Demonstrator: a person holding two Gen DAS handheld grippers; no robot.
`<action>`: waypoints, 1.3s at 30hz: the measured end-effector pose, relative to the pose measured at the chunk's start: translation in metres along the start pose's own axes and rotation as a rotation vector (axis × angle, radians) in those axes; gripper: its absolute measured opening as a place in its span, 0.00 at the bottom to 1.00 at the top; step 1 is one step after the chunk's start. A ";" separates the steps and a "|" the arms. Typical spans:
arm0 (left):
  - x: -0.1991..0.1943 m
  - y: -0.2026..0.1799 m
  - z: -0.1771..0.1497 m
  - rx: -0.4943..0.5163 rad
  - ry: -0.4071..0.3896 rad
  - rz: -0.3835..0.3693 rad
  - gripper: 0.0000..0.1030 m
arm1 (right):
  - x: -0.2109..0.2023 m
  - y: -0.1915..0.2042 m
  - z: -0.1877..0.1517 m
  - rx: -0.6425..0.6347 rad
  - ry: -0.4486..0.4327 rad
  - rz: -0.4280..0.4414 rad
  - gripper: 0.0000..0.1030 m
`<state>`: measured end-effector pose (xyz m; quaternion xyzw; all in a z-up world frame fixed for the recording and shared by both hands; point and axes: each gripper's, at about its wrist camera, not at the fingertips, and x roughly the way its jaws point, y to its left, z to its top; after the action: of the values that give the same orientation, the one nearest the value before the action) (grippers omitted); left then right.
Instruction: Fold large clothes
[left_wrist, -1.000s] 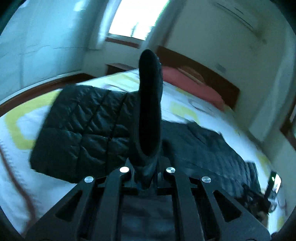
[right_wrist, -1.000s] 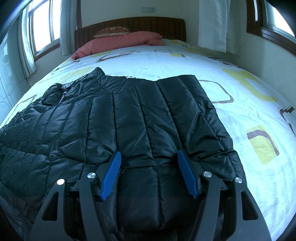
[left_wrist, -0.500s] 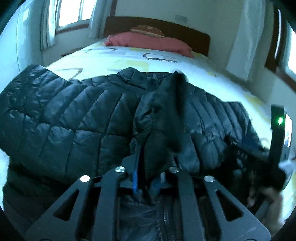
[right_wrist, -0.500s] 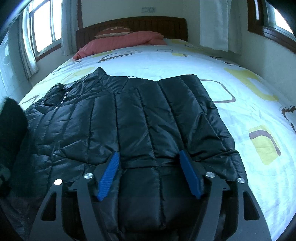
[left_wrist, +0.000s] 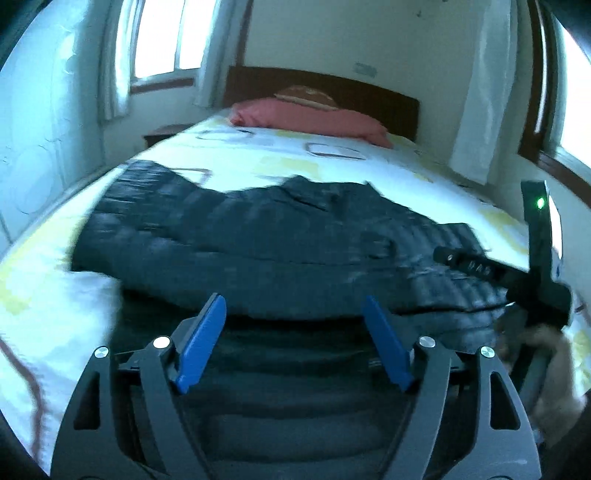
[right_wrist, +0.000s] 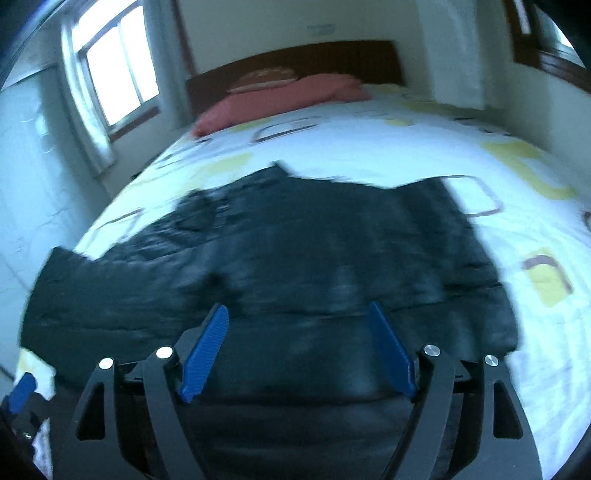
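Observation:
A black quilted puffer jacket (left_wrist: 280, 236) lies spread across the bed, also in the right wrist view (right_wrist: 295, 258). My left gripper (left_wrist: 293, 317) is open and empty, blue pads apart, hovering over the jacket's near edge. My right gripper (right_wrist: 295, 321) is open and empty too, above the jacket's near hem. The right gripper's body shows at the right edge of the left wrist view (left_wrist: 532, 273). Both views are motion-blurred.
The bed (left_wrist: 369, 166) has a white sheet with yellow and brown squares. A pink pillow (left_wrist: 306, 118) lies against the dark wooden headboard (right_wrist: 295, 62). A window (right_wrist: 114, 74) is on the left wall, curtains on the right.
My left gripper has let go of the jacket fold it held and opened; the fold now lies on the jacket. Both grippers have pulled back and lifted a little.

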<state>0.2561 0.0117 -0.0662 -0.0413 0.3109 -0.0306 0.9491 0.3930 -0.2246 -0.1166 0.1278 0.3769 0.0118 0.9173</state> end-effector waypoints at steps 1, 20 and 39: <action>-0.003 0.009 -0.001 0.000 -0.007 0.023 0.75 | 0.004 0.013 0.000 -0.007 0.018 0.022 0.75; -0.019 0.094 -0.006 -0.110 0.000 0.111 0.75 | 0.012 0.016 0.016 -0.106 -0.002 -0.121 0.18; 0.061 0.081 0.041 -0.040 0.037 0.149 0.75 | 0.016 -0.059 0.011 0.027 -0.007 -0.216 0.53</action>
<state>0.3325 0.0899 -0.0771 -0.0366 0.3309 0.0454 0.9419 0.4077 -0.2822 -0.1340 0.0990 0.3852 -0.0926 0.9128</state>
